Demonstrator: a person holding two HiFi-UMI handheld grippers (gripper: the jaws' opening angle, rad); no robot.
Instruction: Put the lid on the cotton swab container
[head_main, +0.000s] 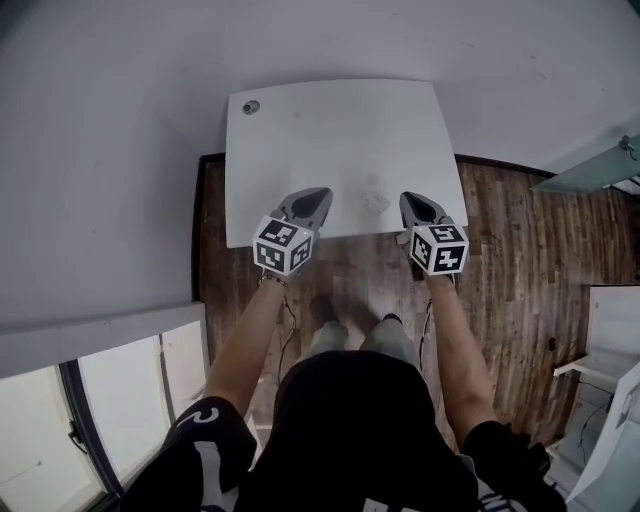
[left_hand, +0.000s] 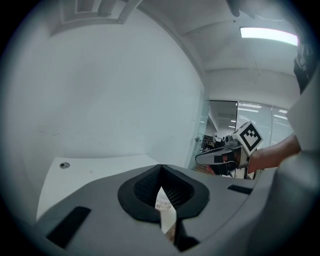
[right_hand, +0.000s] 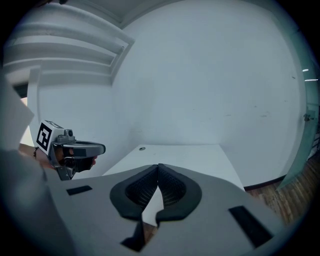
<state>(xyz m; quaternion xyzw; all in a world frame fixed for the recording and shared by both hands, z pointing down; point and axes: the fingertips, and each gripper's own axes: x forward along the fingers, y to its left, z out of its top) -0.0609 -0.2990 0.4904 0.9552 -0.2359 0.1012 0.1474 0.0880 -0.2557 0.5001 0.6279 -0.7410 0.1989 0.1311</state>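
The cotton swab container (head_main: 376, 200) shows only in the head view, as a small pale, see-through thing on the white counter (head_main: 330, 130) close to the near edge; it is too small to tell whether its lid is on or where a loose lid lies. It sits between the two tools, nearer the right hand-held gripper (head_main: 408, 197), and neither touches it. The right hand-held gripper hangs over the near edge just to the container's right, and its own view shows the black ribbed pads (right_hand: 172, 186) pressed together at the tips with nothing between them - only bare counter and a bit of floor show through the gap behind them. The left hand-held gripper (head_main: 321, 193) is over the same edge further left, its jaws likewise closed tip to tip (left_hand: 160, 167) and empty; a white strip with small print (left_hand: 164, 202) shows in the gap behind the tips, and what it belongs to I cannot tell. Each tool carries its marker cube at the back, and each appears in the other's view, held level with it. A round hole (head_main: 251, 107) marks the counter's far left corner. The counter stands against a white wall (head_main: 120, 150) on a dark wooden floor (head_main: 520, 250). The person's bare forearms (head_main: 245, 335) reach forward from black sleeves, with a window (head_main: 130, 400) low at the left.
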